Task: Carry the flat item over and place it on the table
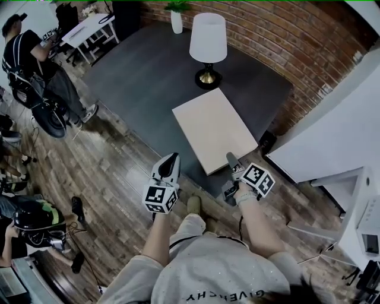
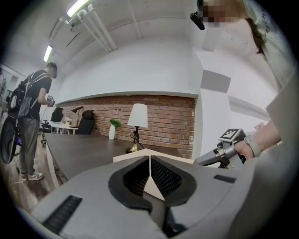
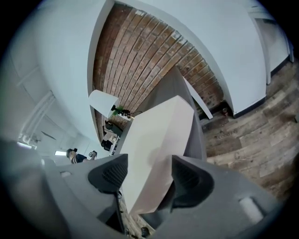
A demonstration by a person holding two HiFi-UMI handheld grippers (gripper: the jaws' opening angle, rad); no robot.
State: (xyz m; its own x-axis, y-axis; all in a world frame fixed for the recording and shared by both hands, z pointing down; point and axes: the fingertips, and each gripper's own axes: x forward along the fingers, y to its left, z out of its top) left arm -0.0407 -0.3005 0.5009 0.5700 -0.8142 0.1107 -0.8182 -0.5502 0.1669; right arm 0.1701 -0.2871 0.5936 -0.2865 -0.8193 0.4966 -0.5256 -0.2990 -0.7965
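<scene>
A flat beige board (image 1: 214, 127) lies on the dark table (image 1: 136, 77), its near end over the table's front edge. My right gripper (image 1: 230, 159) is at that near end. In the right gripper view the board's corner (image 3: 154, 140) sits between the spread jaws of the right gripper (image 3: 149, 172), and the left pad stands clear of the board's face. My left gripper (image 1: 172, 159) hangs left of the board, apart from it. In the left gripper view the left gripper (image 2: 149, 170) has its pads together with nothing in them; the board (image 2: 126, 158) shows beyond.
A white-shaded lamp (image 1: 208, 44) stands on the table just behind the board, and a white vase with a plant (image 1: 176, 18) at the far edge. A person with gear (image 1: 35, 65) stands at left on the wooden floor. White cabinets (image 1: 332, 130) are at right.
</scene>
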